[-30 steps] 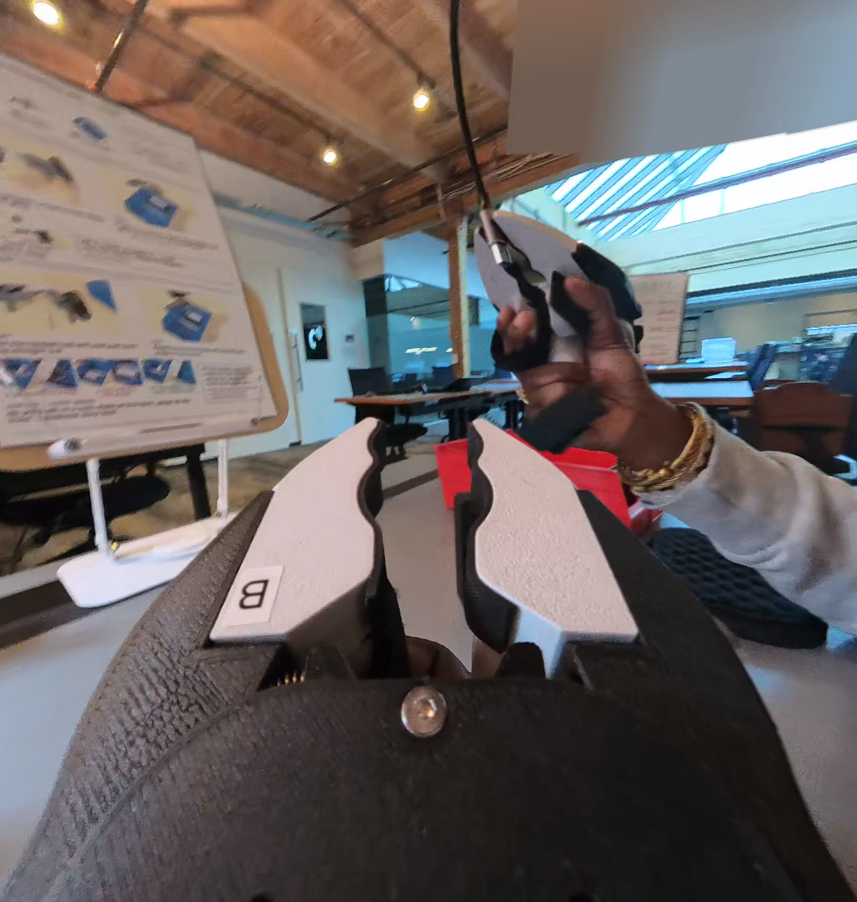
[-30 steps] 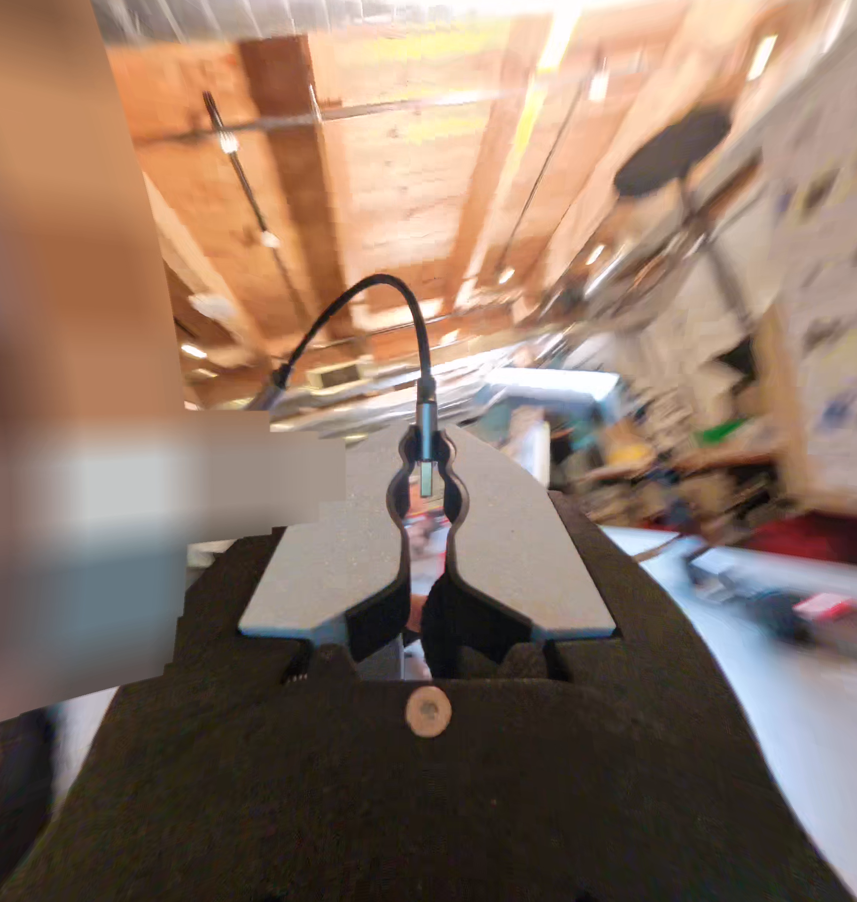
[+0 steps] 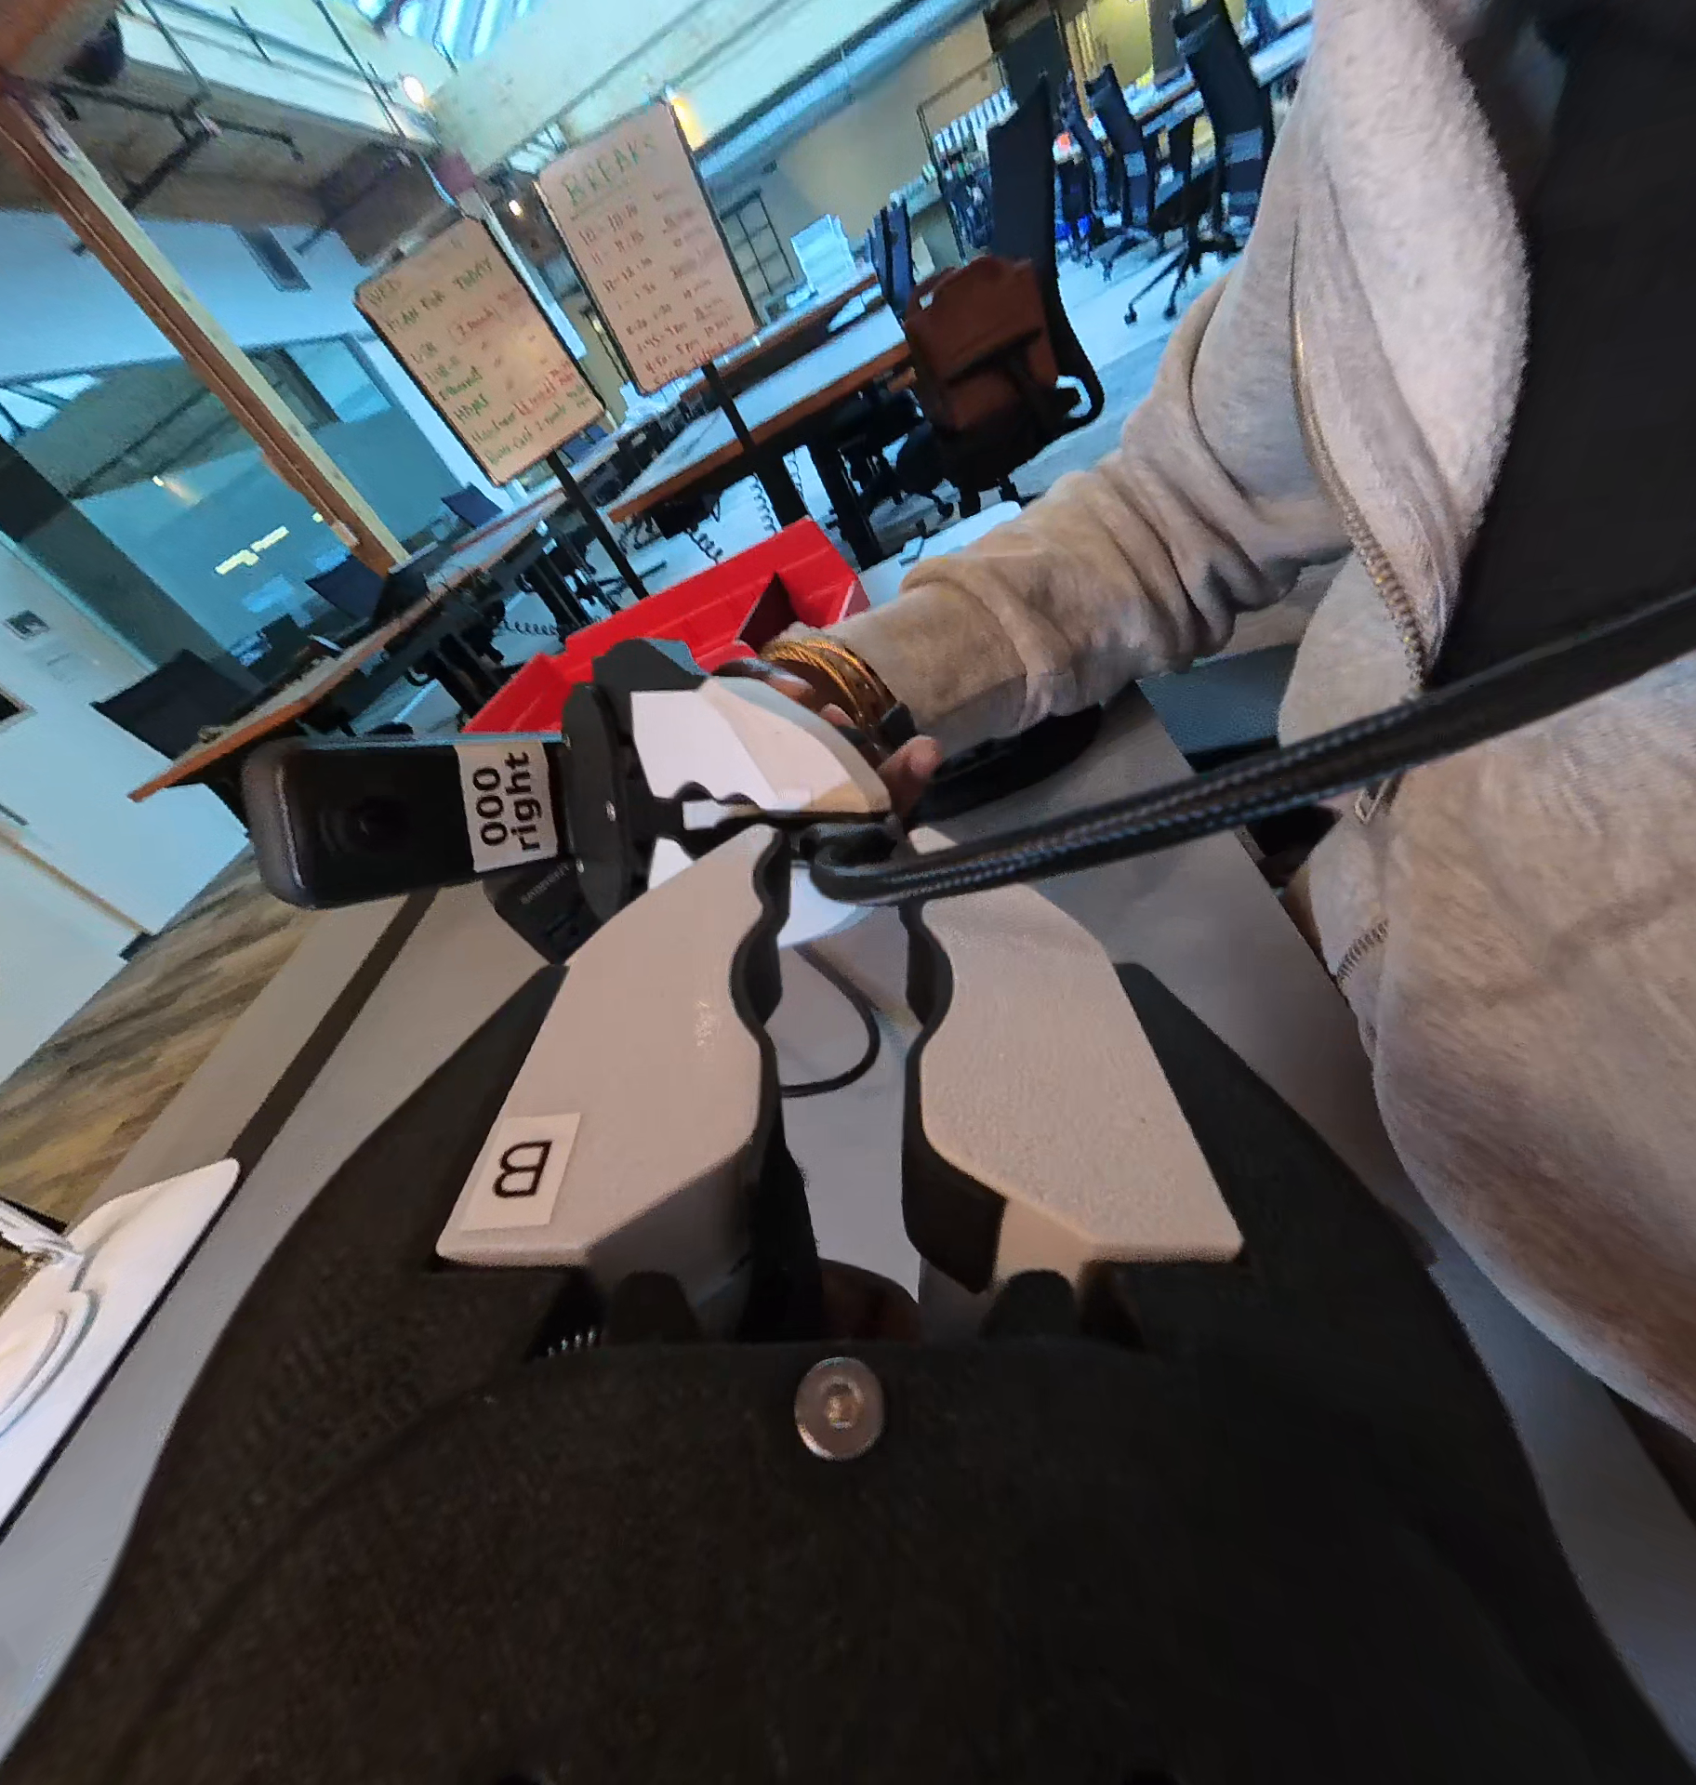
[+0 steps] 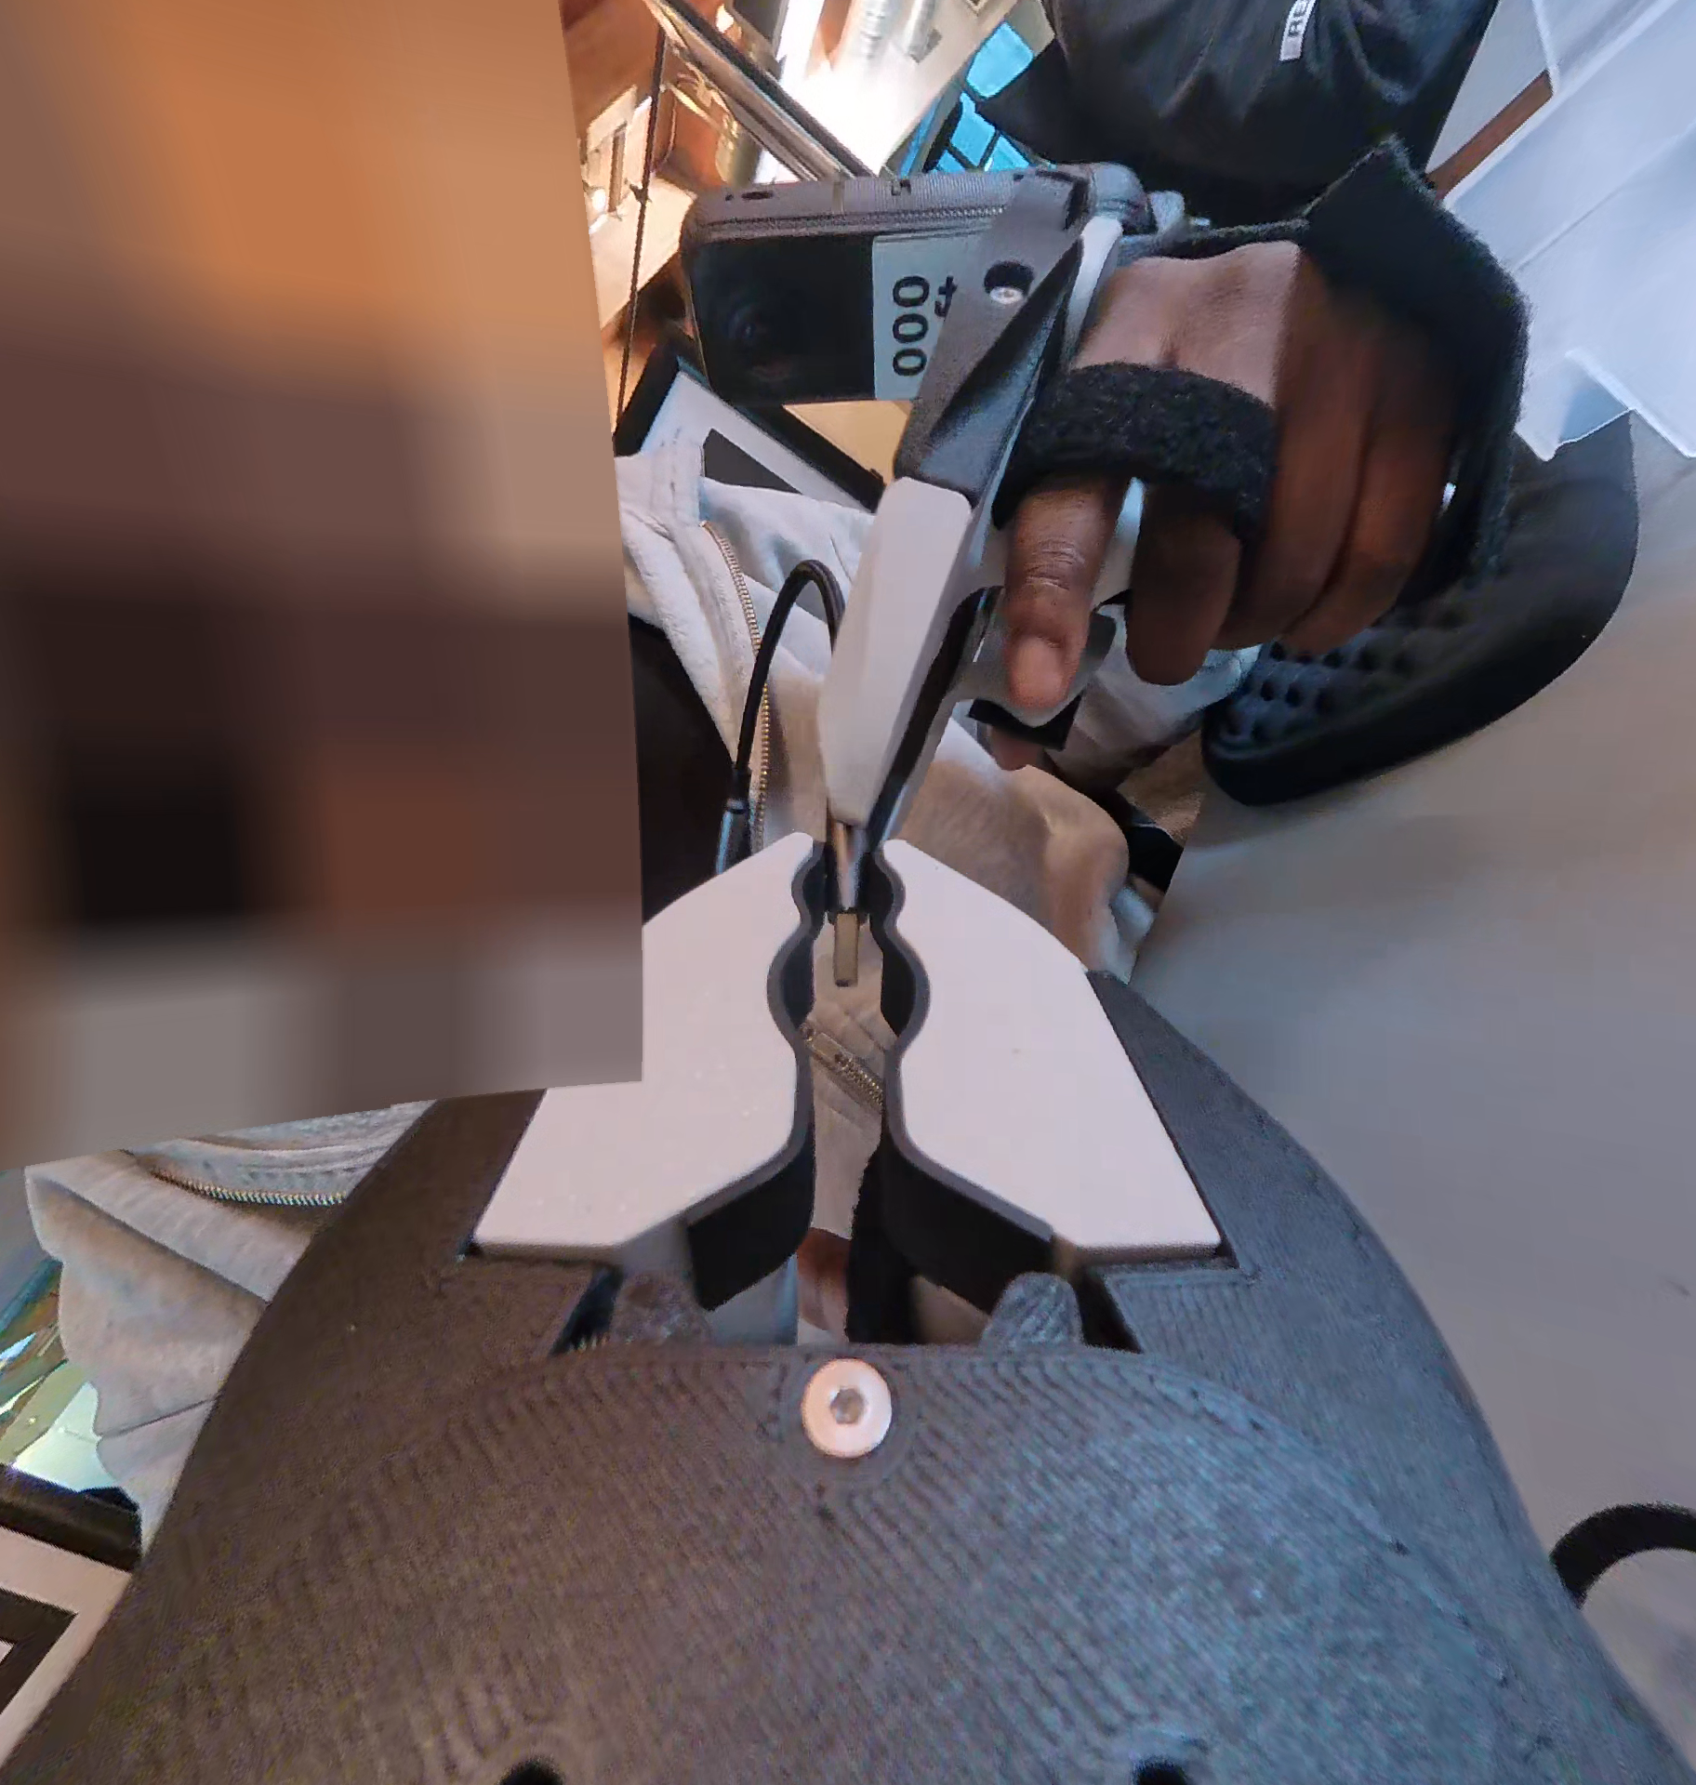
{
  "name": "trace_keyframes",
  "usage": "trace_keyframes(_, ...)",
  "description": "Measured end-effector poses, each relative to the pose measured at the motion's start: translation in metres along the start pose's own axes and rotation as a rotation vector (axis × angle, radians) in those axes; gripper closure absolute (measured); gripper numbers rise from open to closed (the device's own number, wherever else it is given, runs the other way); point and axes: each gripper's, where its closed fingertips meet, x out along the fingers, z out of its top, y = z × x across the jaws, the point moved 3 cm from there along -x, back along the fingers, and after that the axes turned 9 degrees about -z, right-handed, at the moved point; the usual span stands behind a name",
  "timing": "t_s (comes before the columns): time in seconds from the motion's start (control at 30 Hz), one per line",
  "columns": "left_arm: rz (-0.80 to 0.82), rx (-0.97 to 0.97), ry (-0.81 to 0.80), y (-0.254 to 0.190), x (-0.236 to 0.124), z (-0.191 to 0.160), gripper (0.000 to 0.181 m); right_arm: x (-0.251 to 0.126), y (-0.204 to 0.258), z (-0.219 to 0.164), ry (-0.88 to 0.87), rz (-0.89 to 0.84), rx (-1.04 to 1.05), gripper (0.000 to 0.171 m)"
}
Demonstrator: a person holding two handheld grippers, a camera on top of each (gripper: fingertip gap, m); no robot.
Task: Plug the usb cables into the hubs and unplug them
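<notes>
Two hand-held grippers meet over a pale grey table (image 3: 1095, 792), tips close together.

In the right wrist view, the right gripper (image 4: 849, 903) has its grey fingers narrowed onto the plug of a black USB cable (image 4: 786, 637). The metal connector (image 4: 846, 951) pokes back toward the camera through the wavy gap between the fingers, while the cable arcs up and away to the far left, in front of a pale grey zipped jacket (image 4: 999, 831). The left gripper (image 4: 859, 826) comes down from the upper right, and its tip touches the same plug just beyond the right gripper's fingertips. A hand (image 4: 1260, 464) strapped into a black band holds it, one finger resting on the trigger. A camera sits on top of that gripper.

In the left wrist view, the left gripper (image 3: 839, 874) has its fingers set moderately apart, with table showing between them. The braided black cable (image 3: 1211, 797) runs in from the right, across the far tip of the right-hand finger, into the gap at the tips. I cannot tell whether those fingers grip it. The right gripper (image 3: 728, 811) lies sideways just beyond, with its camera (image 3: 380, 831) pointing left. A red bin (image 3: 690, 618) stands farther back, and a black perforated pad (image 3: 1018, 744) lies to the right. No hub is visible in either view.
</notes>
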Motion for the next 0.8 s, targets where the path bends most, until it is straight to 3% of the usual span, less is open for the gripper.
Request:
trace_keyframes(0.03,-0.012,-0.003,0.016,-0.001,0.000,-0.001,0.161,0.000,-0.001,-0.001,0.009,-0.012,-0.004,0.163)
trace_keyframes(0.2,-0.039,-0.009,0.039,-0.004,0.001,-0.001,0.163,0.002,0.000,-0.004,0.044,-0.029,-0.010,0.163)
trace_keyframes(0.3,0.060,-0.028,-0.013,0.005,-0.004,0.002,0.164,-0.003,0.002,0.008,-0.043,-0.042,-0.012,0.162)
trace_keyframes(0.33,0.134,-0.043,-0.044,0.013,-0.008,0.002,0.164,-0.006,0.001,0.016,-0.109,-0.082,-0.042,0.155)
trace_keyframes(0.4,0.275,-0.122,-0.161,0.030,-0.021,0.006,0.164,-0.019,0.003,0.039,-0.335,-0.222,-0.238,0.140)
trace_keyframes(0.47,0.302,-0.257,-0.319,0.039,-0.031,0.010,0.164,-0.037,0.013,0.054,-0.575,-0.429,-0.556,0.126)
trace_keyframes(0.53,0.289,-0.342,-0.424,0.043,-0.037,0.013,0.164,-0.046,0.020,0.053,-0.692,-0.668,-0.853,0.128)
trace_keyframes(0.57,0.280,-0.356,-0.454,0.043,-0.038,0.014,0.164,-0.042,0.024,0.049,-0.687,-0.696,-0.928,0.131)
trace_keyframes(0.8,0.239,-0.353,-0.396,0.036,-0.025,0.007,0.164,-0.018,0.019,0.038,-0.639,-0.595,-0.908,0.138)
